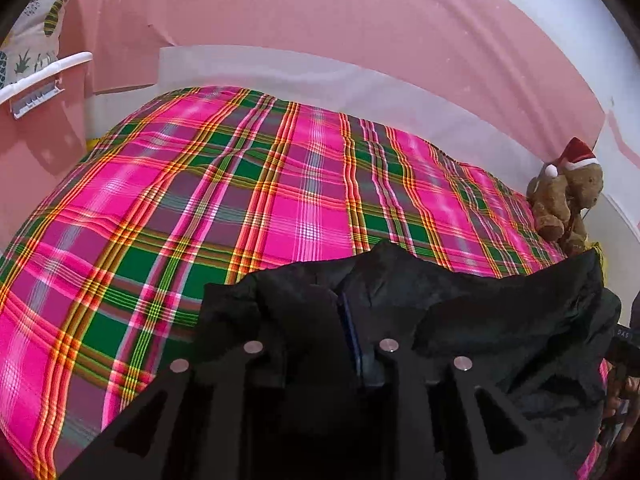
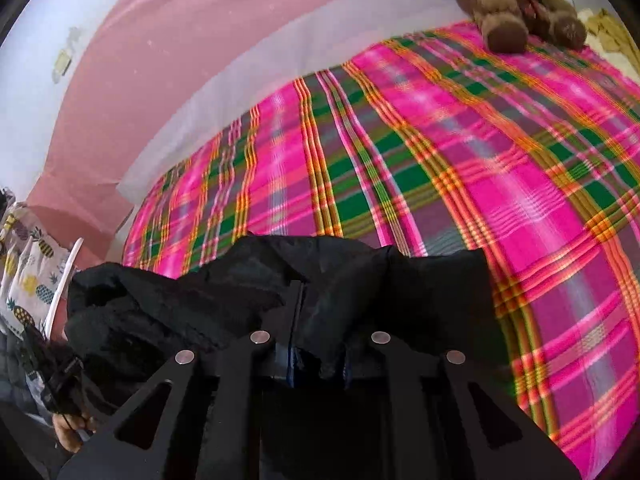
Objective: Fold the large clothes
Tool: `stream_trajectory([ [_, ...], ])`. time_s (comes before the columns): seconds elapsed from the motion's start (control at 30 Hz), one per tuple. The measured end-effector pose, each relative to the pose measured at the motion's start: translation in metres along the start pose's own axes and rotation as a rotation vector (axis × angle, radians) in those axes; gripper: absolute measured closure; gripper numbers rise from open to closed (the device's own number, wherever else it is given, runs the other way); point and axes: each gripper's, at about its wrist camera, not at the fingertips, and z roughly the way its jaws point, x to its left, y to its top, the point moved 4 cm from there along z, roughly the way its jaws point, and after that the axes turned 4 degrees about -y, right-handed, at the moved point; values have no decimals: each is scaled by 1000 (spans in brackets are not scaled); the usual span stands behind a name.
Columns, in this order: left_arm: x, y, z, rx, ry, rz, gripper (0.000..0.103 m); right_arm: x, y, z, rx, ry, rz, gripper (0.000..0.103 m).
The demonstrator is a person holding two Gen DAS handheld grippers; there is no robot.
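A bed fills both views, covered by a plaid bedspread [image 1: 248, 200] [image 2: 460, 168] in bright pink, green and orange, smoothed over the mattress with only shallow ripples. Along the bed's far edge runs a pale white band [image 1: 320, 76] [image 2: 248, 92], and above it the wall [image 1: 320, 8] [image 2: 168, 32] is painted pink, turning white higher up. At the far right corner of the bed, as the left wrist view shows it, sits a brown teddy bear [image 1: 568, 200] [image 2: 516, 8] in a red and white Santa hat, resting on the bedspread close against the white band. Off the far left corner hangs a pineapple-print cloth [image 1: 36, 36] [image 2: 28, 276] behind a white rail [image 1: 44, 70].

The black garment [image 1: 480, 320] [image 2: 180, 304] lies bunched along the near edge of the bed, stretched between the two grippers, its upper edge rumpled and peaked over the plaid. The left gripper [image 1: 320, 344] has its jaws narrowly parted with a fold of the black garment between them; a blue strip shows in the gap. The right gripper [image 2: 320, 332] is likewise only slightly open, pinching a bunched fold of the same garment that spills forward over its fingers. In the right wrist view the person's hand [image 2: 70, 432] shows at the lower left, beside the dark fabric; that view is somewhat blurred
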Motion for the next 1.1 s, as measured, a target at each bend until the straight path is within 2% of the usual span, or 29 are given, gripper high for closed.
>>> stream_trajectory([
  [0.23, -1, 6, 0, 18, -7, -12, 76, -3, 3, 1, 21, 27, 25, 85],
  [0.33, -1, 13, -10, 14, -33, -40, 69, -3, 7, -6, 33, 42, 48, 84],
  [0.43, -4, 22, -22, -12, -59, -34, 50, -5, 14, -20, 27, 95, 82, 79],
  [0.5, -5, 28, -31, -34, -72, -34, 33, -8, 19, -31, 38, 155, 123, 69],
  [0.53, -6, 31, -35, -47, -80, -35, 30, -8, 22, -36, 35, 181, 136, 67],
  [0.6, -8, 38, -46, -82, -80, -35, 15, -7, 26, -45, 32, 227, 161, 59],
  [0.63, -9, 41, -53, -111, -69, -27, 12, -5, 27, -48, 32, 238, 167, 57],
  [0.67, -10, 45, -61, -142, -63, -15, 10, -3, 29, -54, 26, 258, 169, 48],
  [0.7, -11, 48, -67, -159, -68, -9, 10, 0, 31, -61, 8, 274, 166, 40],
  [0.73, -12, 49, -72, -167, -74, -6, 10, 1, 33, -69, -18, 278, 159, 37],
  [0.8, -17, 49, -78, -172, -80, 9, 10, 4, 36, -82, -73, 259, 143, 36],
  [0.83, -20, 47, -80, -172, -91, 20, 10, 6, 36, -90, -113, 227, 120, 36],
  [0.9, -28, 37, -81, -154, -127, 47, 10, 17, 28, -96, -141, 171, 54, 36],
  [1.03, -51, 5, -71, -79, -202, 131, 10, 46, -7, -89, -118, 121, -128, 36],
  [1.1, -62, -12, -53, -27, -198, 185, 10, 66, -34, -69, -61, 91, -245, 36],
])
